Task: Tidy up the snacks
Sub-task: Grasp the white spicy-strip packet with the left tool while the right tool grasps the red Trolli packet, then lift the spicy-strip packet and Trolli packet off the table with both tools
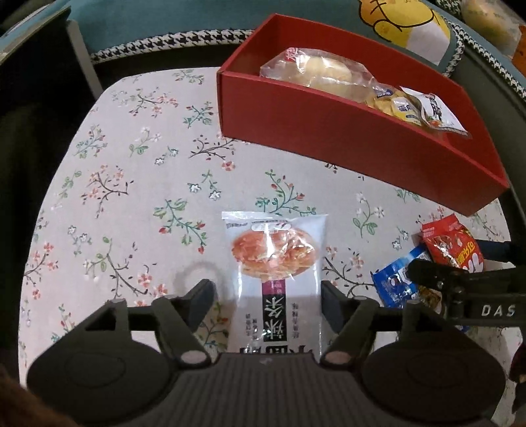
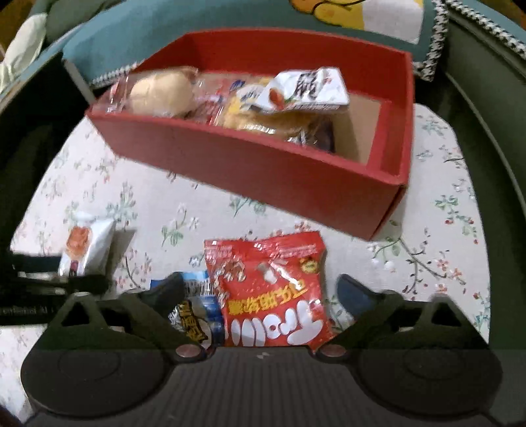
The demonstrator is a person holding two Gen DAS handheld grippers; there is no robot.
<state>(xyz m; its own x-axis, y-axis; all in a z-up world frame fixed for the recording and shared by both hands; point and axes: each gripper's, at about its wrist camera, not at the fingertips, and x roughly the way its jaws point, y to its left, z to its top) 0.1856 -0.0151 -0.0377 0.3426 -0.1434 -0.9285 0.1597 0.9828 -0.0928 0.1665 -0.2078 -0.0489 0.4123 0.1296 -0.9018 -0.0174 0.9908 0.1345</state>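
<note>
I read a home living room: floral tablecloth (image 1: 131, 164) under my fingers, teal sofa (image 2: 164, 33) with cartoon cushion (image 1: 404, 26) beyond.

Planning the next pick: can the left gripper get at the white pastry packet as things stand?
Probably yes. The left gripper stands open with the white pastry packet lying flat between its jaws on the tablecloth, nothing on top of it or crowding it.
</note>
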